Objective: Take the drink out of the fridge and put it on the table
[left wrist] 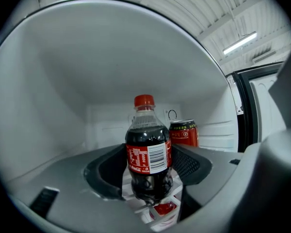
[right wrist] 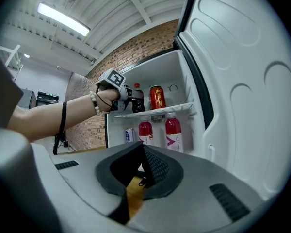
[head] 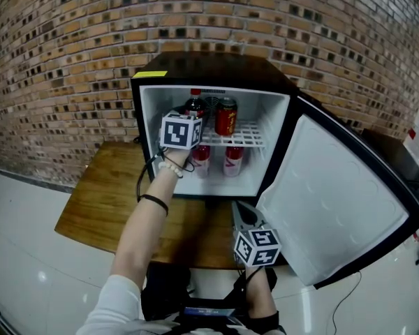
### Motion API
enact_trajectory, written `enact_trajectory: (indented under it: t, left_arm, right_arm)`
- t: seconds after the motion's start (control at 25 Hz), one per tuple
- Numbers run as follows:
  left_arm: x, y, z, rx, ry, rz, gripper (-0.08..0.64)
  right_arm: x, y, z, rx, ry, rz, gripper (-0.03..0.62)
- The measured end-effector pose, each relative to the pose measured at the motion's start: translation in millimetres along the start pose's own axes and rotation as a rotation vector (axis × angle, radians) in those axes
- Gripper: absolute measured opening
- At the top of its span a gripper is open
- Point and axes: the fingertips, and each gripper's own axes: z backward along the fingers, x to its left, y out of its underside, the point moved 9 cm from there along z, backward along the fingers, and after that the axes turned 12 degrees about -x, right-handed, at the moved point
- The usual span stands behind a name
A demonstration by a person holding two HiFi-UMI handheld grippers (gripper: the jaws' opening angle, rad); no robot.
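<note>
Where drink sits: cola bottle (left wrist: 148,152) on mini fridge's (head: 216,68) upper wire shelf (head: 250,137), red can (left wrist: 183,132) just beside.
Left gripper (left wrist: 149,153): jaws pinching cola bottle's body.
Right gripper (right wrist: 142,152): jaws pressed together, empty.

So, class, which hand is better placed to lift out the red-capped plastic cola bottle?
Left: left tool grips the cola bottle inside the black fridge; right tool hangs shut and empty outside.

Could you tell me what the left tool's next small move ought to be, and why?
Probably squeeze the left tool firmly onto the cola bottle. It stands upright on the wire shelf between the jaws, pads close at both sides, though I cannot tell whether they press yet; drawing it out before that could tip it.
</note>
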Motion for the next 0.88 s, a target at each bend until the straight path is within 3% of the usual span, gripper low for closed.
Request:
enact_trajectory:
  t: [0.16, 0.52, 0.88]
  left_arm:
    - [-5.9, -5.6, 13.3, -0.018, 0.004, -0.033, 0.285]
    - [-27.6, -10.5, 81.5, -0.108, 0.076, -0.008, 0.285]
    - [-51.9, 54.1, 154.6, -0.125, 0.133, 0.11, 0.285]
  right_arm:
    - [3.5, -0.9, -0.9, -0.002, -0.006, -0.001, 0.02]
    - [17.4, 0.6, -3.3, -0.001, -0.034, -0.005, 0.02]
    - [26.4, 3.9, -0.8, 0.009, -0.053, -0.002, 0.02]
